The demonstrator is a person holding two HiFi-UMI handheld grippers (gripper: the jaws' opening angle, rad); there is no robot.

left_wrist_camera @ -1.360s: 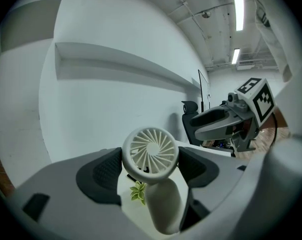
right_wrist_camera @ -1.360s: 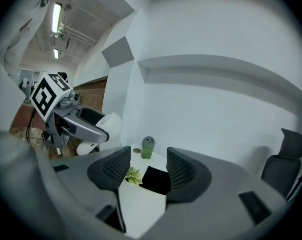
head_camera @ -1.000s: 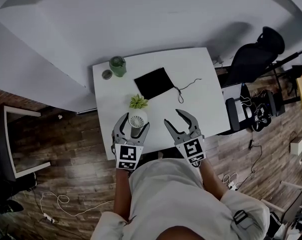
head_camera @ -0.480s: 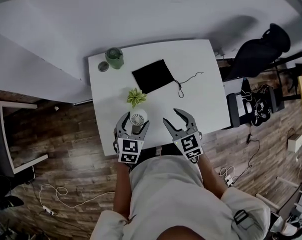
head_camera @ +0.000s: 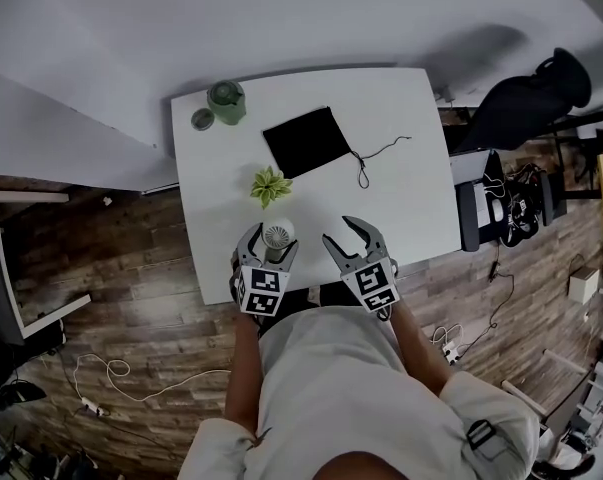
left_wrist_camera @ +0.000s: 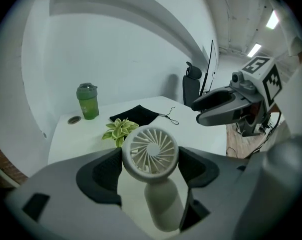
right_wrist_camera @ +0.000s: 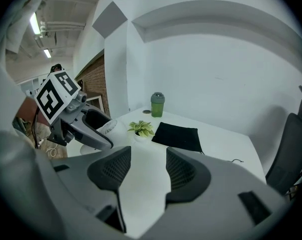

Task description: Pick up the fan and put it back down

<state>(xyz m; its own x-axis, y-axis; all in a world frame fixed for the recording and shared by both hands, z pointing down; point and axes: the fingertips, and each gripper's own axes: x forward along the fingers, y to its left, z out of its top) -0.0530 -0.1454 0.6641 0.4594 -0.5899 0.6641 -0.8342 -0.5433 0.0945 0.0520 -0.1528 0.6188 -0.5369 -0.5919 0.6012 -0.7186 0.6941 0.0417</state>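
Note:
A small white fan (head_camera: pixel 277 235) with a round grille head (left_wrist_camera: pixel 151 151) on a stubby handle sits between the jaws of my left gripper (head_camera: pixel 270 240), above the near edge of the white table (head_camera: pixel 401 198). The pads press on both sides of the fan's head, so my left gripper (left_wrist_camera: pixel 149 165) is shut on it. My right gripper (head_camera: pixel 347 236) hovers beside it to the right, open, with only the tabletop showing between its pads (right_wrist_camera: pixel 113 166). The right gripper view also shows the left gripper (right_wrist_camera: pixel 85 129) with the fan.
A small potted plant (head_camera: pixel 269 184) stands just beyond the fan. Farther back lie a black pouch (head_camera: pixel 306 141) with a cord, a green bottle (head_camera: pixel 225 101) and a round lid (head_camera: pixel 202 119). A black office chair (head_camera: pixel 526 98) stands right of the table.
Both grippers have sunk toward the table's near edge. The fan stays in the left jaws; the right jaws remain open.

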